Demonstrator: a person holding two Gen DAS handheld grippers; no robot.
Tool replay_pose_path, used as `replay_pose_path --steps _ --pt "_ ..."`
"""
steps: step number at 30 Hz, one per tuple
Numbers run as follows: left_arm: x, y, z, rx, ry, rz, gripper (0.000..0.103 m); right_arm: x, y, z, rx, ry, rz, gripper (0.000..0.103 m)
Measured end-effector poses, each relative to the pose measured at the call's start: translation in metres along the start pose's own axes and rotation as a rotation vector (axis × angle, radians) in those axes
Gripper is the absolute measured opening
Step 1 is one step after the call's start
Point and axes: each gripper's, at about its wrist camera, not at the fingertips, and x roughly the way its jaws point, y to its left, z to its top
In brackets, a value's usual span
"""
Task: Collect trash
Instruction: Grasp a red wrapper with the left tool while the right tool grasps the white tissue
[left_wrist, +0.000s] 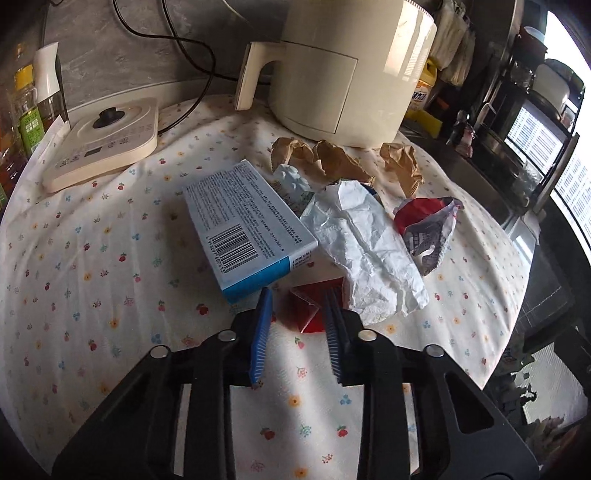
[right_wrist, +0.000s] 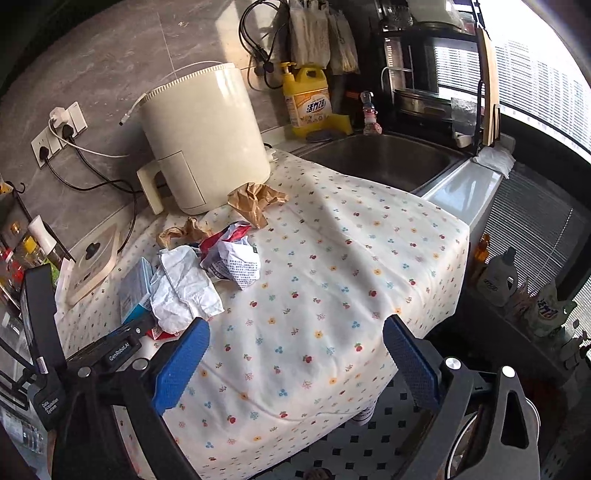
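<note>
Reaching low over the surface (left_wrist: 92, 258), the left claw (left_wrist: 297, 332) stood part open around a small red wrapper (left_wrist: 308, 308), not yet gripping; closing seemed the next need. The right claw (right_wrist: 295, 354) hung wide open, empty.

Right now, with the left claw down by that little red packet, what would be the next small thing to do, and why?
Probably close the left gripper on the red packet. Its fingers are open and sit either side of the packet, which lies on the tablecloth just in front of the blue and white box and partly under the white wrapper. The right gripper is open and off to the side.
</note>
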Motion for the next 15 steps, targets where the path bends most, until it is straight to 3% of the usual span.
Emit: replay_pose_path --steps 2,15 --pt "0.006 0.003 0.001 -0.003 0.023 0.005 0.004 0.004 0.006 0.003 -0.013 0.002 0.010 0.092" --pt "-0.035 0.061 0.000 -0.079 -0.083 0.104 0.004 0.038 0.065 -0.003 -0.106 0.069 0.143 0.090"
